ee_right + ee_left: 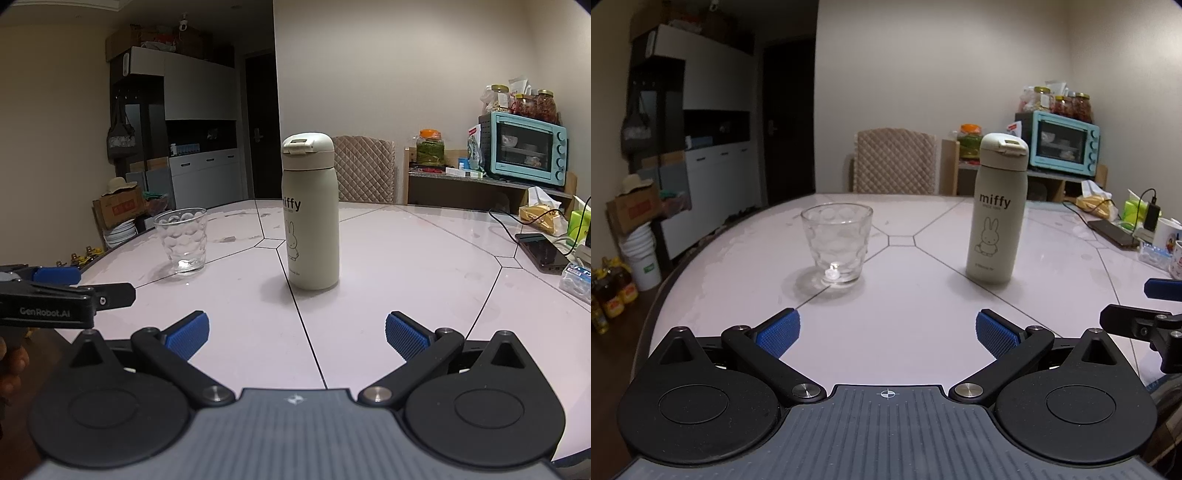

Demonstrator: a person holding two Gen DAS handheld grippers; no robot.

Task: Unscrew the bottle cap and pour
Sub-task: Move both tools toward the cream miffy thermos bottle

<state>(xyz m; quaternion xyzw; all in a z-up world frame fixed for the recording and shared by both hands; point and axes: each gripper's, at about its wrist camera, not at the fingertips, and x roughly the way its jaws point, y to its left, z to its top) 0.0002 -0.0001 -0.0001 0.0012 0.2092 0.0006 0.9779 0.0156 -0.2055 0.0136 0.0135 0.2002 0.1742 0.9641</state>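
A cream "miffy" bottle (pixel 995 214) with its flip-top cap (pixel 1004 144) on stands upright on the white table (pixel 905 295). It also shows in the right wrist view (pixel 312 221). An empty clear glass (pixel 835 243) stands to its left, also in the right wrist view (pixel 183 240). My left gripper (pixel 888 332) is open and empty, short of both. My right gripper (pixel 297 334) is open and empty, facing the bottle from a short distance.
A phone on a cable (pixel 541 253), mugs (pixel 1167 236) and packets lie at the table's right side. A quilted chair (pixel 894 162) stands behind the table. A blue toaster oven (pixel 524 149) sits on a shelf at the back right.
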